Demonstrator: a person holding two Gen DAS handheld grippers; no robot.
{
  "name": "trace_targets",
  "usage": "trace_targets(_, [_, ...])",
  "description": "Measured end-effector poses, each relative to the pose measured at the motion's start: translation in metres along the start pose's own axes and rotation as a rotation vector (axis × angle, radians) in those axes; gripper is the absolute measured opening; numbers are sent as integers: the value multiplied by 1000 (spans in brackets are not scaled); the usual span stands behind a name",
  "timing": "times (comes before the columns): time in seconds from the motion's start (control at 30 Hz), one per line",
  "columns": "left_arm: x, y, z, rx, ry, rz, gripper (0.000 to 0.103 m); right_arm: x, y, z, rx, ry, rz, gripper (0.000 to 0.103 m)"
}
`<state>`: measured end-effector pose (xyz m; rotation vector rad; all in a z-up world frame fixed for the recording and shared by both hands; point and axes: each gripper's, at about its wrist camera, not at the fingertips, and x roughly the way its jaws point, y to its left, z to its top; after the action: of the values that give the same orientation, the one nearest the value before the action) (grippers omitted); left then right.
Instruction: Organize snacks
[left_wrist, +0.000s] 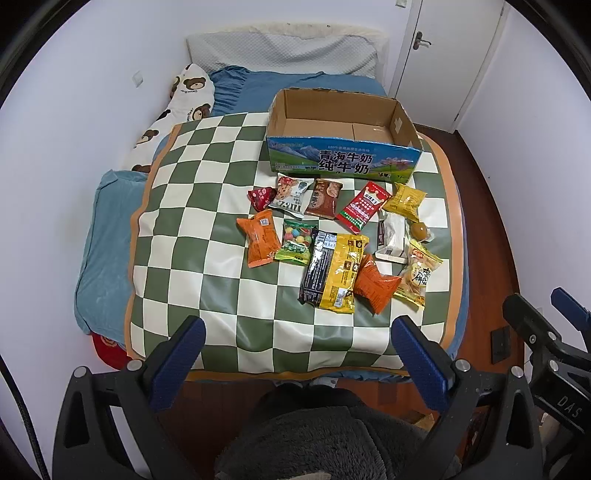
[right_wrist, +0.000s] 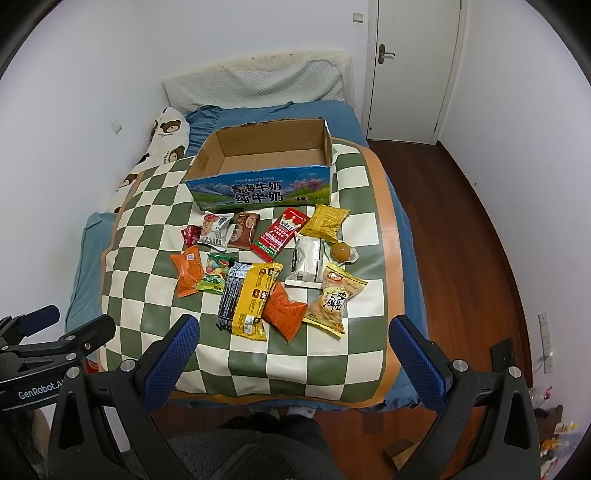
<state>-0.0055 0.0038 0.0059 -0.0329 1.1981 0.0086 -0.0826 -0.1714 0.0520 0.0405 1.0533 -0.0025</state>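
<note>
Left wrist view: cardboard box (left_wrist: 343, 162) sits empty at upper center, snack packets (left_wrist: 334, 236) all scattered mid-frame on the checkered mat (left_wrist: 207, 221) (nothing sorted yet). Left gripper (left_wrist: 299, 338) and right gripper (right_wrist: 293, 338) both spread wide, empty.

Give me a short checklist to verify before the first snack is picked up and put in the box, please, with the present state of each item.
1. Left gripper open, nothing between its fingers: ok.
2. Right gripper open, nothing between its fingers: ok.
3. Cardboard box open on top and empty inside: ok.
4. Snacks lie apart from the box on the checkered mat: ok.
5. Each packet free to lift alone: not ok; the orange packet overlaps the yellow-black packet.
6. Whether the packets are sealed: cannot tell.
</note>
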Motion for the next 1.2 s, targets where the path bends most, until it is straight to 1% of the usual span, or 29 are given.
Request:
trace_targets(0.2, [-2,-3,1,5,-5,6,103,-3,-4,1,6,-5,4,103])
trace_targets(0.23, [-9,-2,-1,7,-6,7,103,-3,-4,1,6,-6,4,103])
trace_targets(0.73, [-13,-3,5,10,-19,10,103,-4,-6,4,11,-9,8,103])
trace_targets(1.0, [-12,2,11,7,-32,10,103,-6,-3,19,4,-20,4,103])
trace_targets(1.2, [-11,2,11,7,-35,10,103,-5,-3,17,8,-25,1,103])
